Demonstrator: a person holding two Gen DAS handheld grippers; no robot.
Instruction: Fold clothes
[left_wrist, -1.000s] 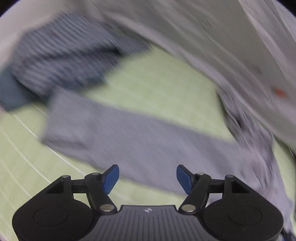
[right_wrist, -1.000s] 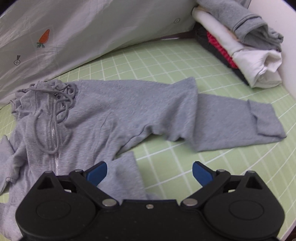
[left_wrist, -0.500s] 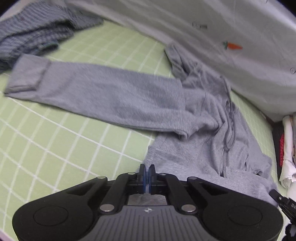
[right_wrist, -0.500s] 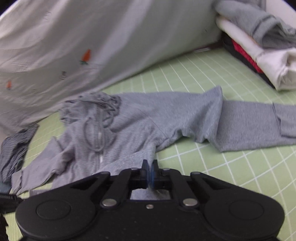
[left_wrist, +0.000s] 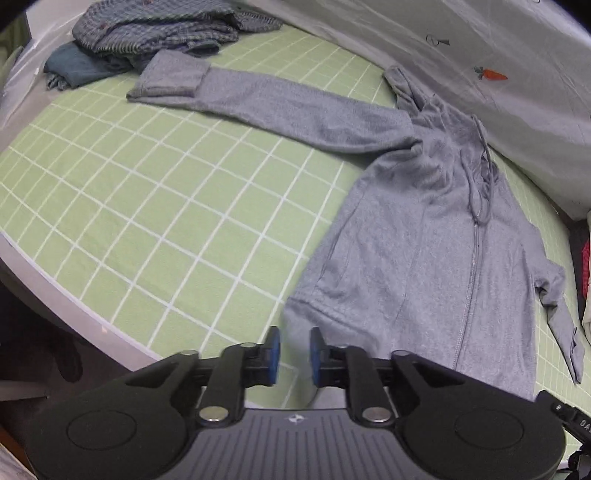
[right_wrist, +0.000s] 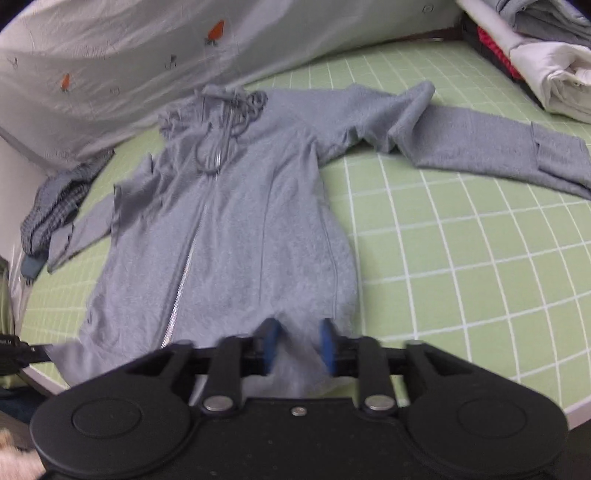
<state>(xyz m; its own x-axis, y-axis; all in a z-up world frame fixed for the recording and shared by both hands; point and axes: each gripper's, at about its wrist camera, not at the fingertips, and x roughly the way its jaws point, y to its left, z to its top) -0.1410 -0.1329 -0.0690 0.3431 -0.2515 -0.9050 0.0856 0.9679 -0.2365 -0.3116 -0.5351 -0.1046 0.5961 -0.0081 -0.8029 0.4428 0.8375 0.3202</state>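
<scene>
We see a green grid-lined sheet (left_wrist: 155, 192) with a checked clothes pile (left_wrist: 159, 29) far left. A grey zip hoodie (left_wrist: 424, 258) lies flat, sleeves outspread. Our left gripper (left_wrist: 293, 356) and right gripper (right_wrist: 299, 345) have just been opening, fingers parted around its hem. Folded stack (right_wrist: 535, 62) far right.

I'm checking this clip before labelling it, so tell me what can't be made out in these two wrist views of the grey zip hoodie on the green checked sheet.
- Left wrist view: the grey zip hoodie hem corner is blurred between the left gripper pads; contact is unclear.
- Right wrist view: hem at the right gripper is smeared and hidden behind the gripper body.
- Right wrist view: the folded clothes stack is cut off by the frame edge.
- Left wrist view: the checked shirt pile is crumpled; item count unclear.
</scene>
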